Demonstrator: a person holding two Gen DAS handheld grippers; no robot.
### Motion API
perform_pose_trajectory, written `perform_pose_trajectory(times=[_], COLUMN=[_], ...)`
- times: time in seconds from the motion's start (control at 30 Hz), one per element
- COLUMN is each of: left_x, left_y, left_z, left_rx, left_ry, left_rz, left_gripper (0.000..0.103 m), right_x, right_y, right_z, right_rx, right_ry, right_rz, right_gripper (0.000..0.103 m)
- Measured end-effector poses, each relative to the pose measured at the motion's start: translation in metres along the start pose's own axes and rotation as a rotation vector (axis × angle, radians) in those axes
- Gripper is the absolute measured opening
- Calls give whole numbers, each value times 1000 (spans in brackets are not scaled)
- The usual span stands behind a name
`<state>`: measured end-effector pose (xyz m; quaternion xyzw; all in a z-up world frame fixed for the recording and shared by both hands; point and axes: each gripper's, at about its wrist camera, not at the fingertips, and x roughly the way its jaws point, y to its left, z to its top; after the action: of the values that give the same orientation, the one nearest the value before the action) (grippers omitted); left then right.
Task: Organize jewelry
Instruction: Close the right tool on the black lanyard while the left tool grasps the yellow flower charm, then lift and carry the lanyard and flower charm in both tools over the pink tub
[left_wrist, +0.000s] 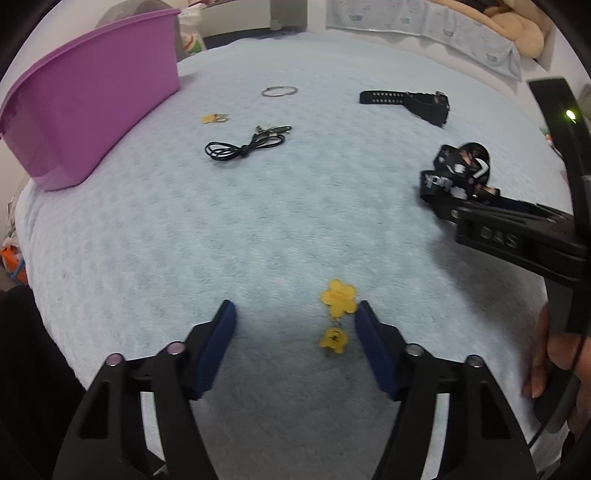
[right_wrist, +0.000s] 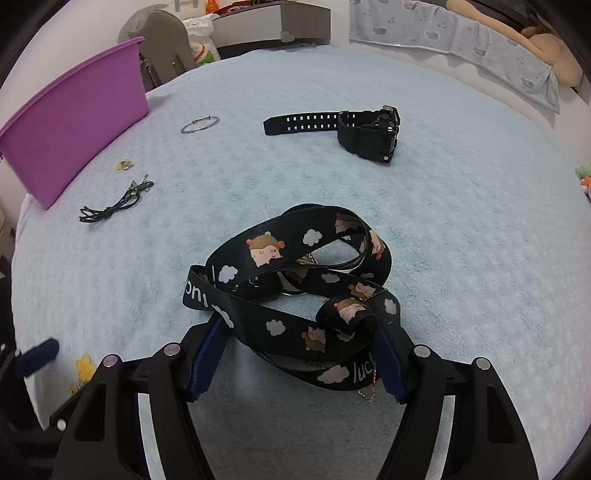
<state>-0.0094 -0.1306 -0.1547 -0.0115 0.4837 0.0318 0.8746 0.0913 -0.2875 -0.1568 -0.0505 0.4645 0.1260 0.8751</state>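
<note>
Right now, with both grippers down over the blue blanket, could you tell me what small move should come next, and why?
Probably close the right gripper on the black lanyard: its folded straps already lie between the open fingers, while the yellow flower charm sits beside the left gripper's right finger.

Quick count of what's lying on the pale blue blanket: one purple plastic bin, just the one container. One black digital watch with its strap flat. One thin silver bangle. One black cord necklace, bunched up, with a clasp end. One black lanyard printed with clouds and little cartoon animals, all coiled on itself. Yellow stuff: one flower-shaped charm piece made of two linked yellow bits, plus one smaller yellow-and-silver item near the bin, too tiny to say what it is. So seven things in total, six of them loose pieces.
</note>
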Motion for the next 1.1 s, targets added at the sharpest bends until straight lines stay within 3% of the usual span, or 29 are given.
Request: perform_pose_trajectory(times=[0.07, 0.2, 0.27, 0.3, 0.5, 0.93, 1.1], left_x=[-2, -6, -8, -10, -20, -58, -79], left_y=[-1, -3, -1, 1, 13, 29, 46], left_z=[0, 2, 1, 1, 2, 26, 43], left_rx=[13, 37, 44, 44, 38, 106, 107], left_ry=[3, 14, 21, 23, 39, -54, -126], left_rz=[-13, -70, -104, -119, -182, -196, -191], left_gripper=[50, 12, 13, 13, 13, 13, 13], right_x=[0, -4, -7, -8, -24, -78, -104], right_y=[2, 8, 11, 12, 8, 1, 8], right_z=[1, 2, 1, 1, -6, -9, 1], right_rx=[7, 8, 8, 8, 59, 200, 245], right_ry=[0, 1, 3, 3, -26, -131, -189], right_rz=[-2, 18, 28, 30, 84, 162, 189], right_gripper=[59, 32, 13, 11, 8, 8, 8])
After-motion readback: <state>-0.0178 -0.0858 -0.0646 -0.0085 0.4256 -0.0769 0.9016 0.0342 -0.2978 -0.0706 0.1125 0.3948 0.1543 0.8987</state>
